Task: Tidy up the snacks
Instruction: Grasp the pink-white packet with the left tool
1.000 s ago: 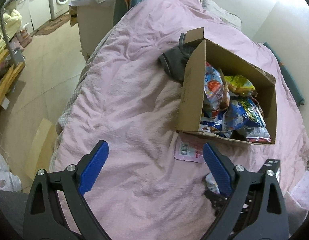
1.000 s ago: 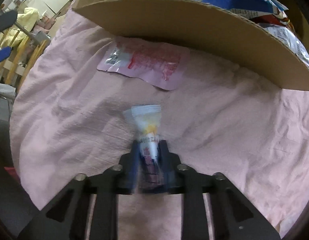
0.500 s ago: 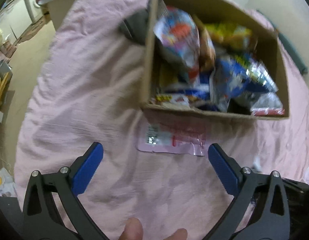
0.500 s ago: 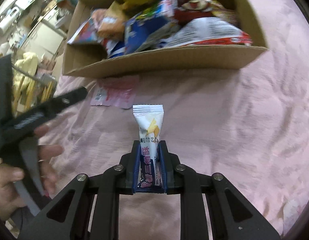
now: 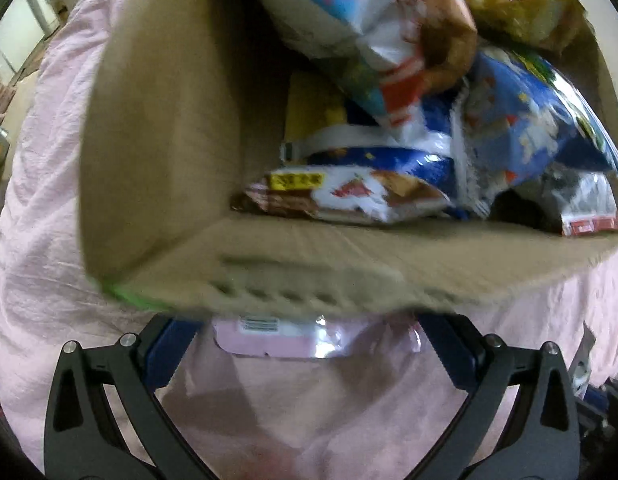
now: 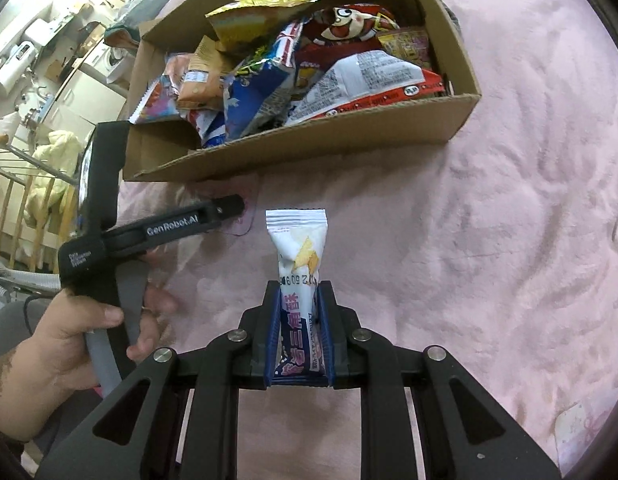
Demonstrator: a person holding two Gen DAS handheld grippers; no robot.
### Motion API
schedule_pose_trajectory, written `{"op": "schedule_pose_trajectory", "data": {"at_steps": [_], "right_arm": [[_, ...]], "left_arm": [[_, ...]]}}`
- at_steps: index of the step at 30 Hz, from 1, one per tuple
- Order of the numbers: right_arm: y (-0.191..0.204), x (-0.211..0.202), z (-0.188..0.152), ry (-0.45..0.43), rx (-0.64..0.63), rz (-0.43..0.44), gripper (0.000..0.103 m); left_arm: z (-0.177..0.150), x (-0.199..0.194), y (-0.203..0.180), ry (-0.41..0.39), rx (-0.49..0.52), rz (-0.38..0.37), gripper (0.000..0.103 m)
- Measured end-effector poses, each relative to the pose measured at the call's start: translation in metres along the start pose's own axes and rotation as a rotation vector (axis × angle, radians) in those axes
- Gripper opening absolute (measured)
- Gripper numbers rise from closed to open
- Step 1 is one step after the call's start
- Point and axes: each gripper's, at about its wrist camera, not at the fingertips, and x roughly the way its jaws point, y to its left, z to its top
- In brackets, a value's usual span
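Observation:
An open cardboard box (image 5: 349,272) full of snack bags (image 5: 509,120) stands on a pink bedspread (image 5: 41,200). In the left wrist view my left gripper (image 5: 309,344) is open wide, close over the bed at the box's front wall. A flat pink packet (image 5: 317,338) lies between its blue pads, with its far edge hidden under the box. In the right wrist view my right gripper (image 6: 299,300) is shut on a small white snack packet (image 6: 297,256), held above the bed in front of the box (image 6: 309,140). A hand (image 6: 69,340) holds the left gripper there.
Kitchen cabinets and a washing machine (image 6: 69,80) lie beyond the bed's far left side, next to a wooden rail (image 6: 13,208). Dark clothing (image 6: 157,0) is bunched behind the box. A pale small packet (image 6: 577,428) rests on the bedspread (image 6: 509,200) at lower right.
My left gripper came down and forward to the pink packet at the box's front wall. My right gripper rose and drew back with the white packet, and the whole box came into view.

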Motion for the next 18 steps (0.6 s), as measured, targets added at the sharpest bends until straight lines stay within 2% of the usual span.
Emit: {"op": "schedule_pose_trajectory", "data": {"at_steps": [3,4,5,6,8,9,13,18], "right_arm": [[0.002,0.002,0.002,-0.001,0.006,0.003,0.019],[0.002,0.002,0.003,-0.002,0.008,0.005,0.019],[0.004,0.001,0.004,-0.005,0.007,0.008,0.019],[0.006,0.004,0.006,-0.008,0.006,0.009,0.019],[0.009,0.003,0.008,-0.017,0.005,0.014,0.019],[0.009,0.002,0.009,-0.021,0.007,0.017,0.019],[0.01,0.0,0.011,-0.03,0.016,0.018,0.019],[0.006,-0.009,0.007,-0.044,0.027,0.025,0.019]], "left_arm": [[-0.007,-0.004,-0.008,-0.006,0.066,0.006,0.085],[-0.009,-0.009,-0.009,-0.016,0.087,0.013,0.067],[-0.011,-0.012,-0.009,-0.023,0.095,0.012,0.06],[-0.011,-0.015,-0.008,-0.02,0.095,-0.014,0.035],[-0.012,-0.022,-0.005,-0.023,0.093,-0.021,0.023],[-0.012,-0.024,-0.002,-0.023,0.092,-0.024,0.011],[-0.017,-0.031,0.008,0.013,0.069,-0.106,0.004],[-0.036,-0.045,-0.009,0.045,0.148,-0.152,0.004]]}}
